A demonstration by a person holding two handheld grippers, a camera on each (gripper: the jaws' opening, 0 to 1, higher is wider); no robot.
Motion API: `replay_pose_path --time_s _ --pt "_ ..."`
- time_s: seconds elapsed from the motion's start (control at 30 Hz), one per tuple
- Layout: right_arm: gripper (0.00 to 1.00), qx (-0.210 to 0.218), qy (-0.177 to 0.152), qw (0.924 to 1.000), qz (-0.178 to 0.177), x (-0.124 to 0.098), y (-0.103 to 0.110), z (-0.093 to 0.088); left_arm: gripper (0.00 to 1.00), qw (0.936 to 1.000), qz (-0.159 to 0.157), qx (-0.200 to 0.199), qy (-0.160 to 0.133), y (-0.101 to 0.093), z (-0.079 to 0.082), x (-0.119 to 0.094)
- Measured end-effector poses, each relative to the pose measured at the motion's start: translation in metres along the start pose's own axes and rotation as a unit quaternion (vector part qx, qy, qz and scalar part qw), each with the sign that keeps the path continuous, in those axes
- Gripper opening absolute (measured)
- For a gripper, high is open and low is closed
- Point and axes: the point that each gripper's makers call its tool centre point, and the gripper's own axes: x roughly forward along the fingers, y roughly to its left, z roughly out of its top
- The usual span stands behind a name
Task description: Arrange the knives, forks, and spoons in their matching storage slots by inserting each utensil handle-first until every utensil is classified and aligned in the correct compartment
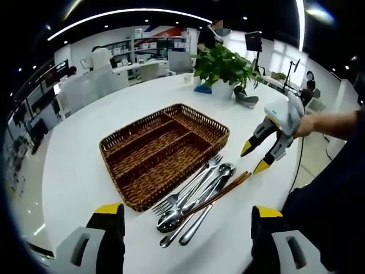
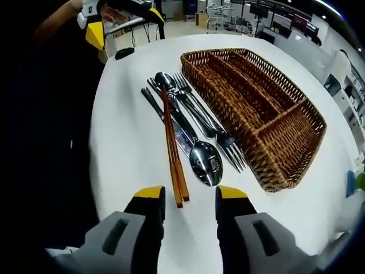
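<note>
A brown wicker basket with long slots and one cross slot sits mid-table, with nothing in it. Beside it lies a bundle of cutlery: forks, spoons, a knife and reddish-brown chopsticks. My left gripper is open, low and just short of the bundle's near end. My right gripper is also open over the table, and the chopsticks' near ends lie between its yellow-tipped jaws. The big spoon lies just ahead of it. Across the bundle I see the right gripper and the left gripper.
The round white table drops off close behind both grippers. A potted plant and a dark object stand at the far edge beyond the basket. A person's arm holds the right gripper. Office desks and shelves lie behind.
</note>
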Motion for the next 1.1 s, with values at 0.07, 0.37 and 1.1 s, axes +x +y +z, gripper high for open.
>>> replay_pose_path --time_s 0.07,0.37,1.1 --pt "0.35 -0.009 -0.001 1.0 0.004 0.0 0.0 0.001 0.96 1.0 0.001 -0.002 -0.002 0.001 0.0 0.0" --pt "0.35 -0.046 0.002 0.9986 0.025 0.003 0.006 0.0 0.96 1.0 0.004 -0.005 -0.004 0.003 -0.001 0.0" --pt "0.19 -0.107 0.011 0.9937 0.031 0.026 0.001 0.003 0.94 0.9998 0.009 -0.01 -0.016 0.005 -0.002 -0.002"
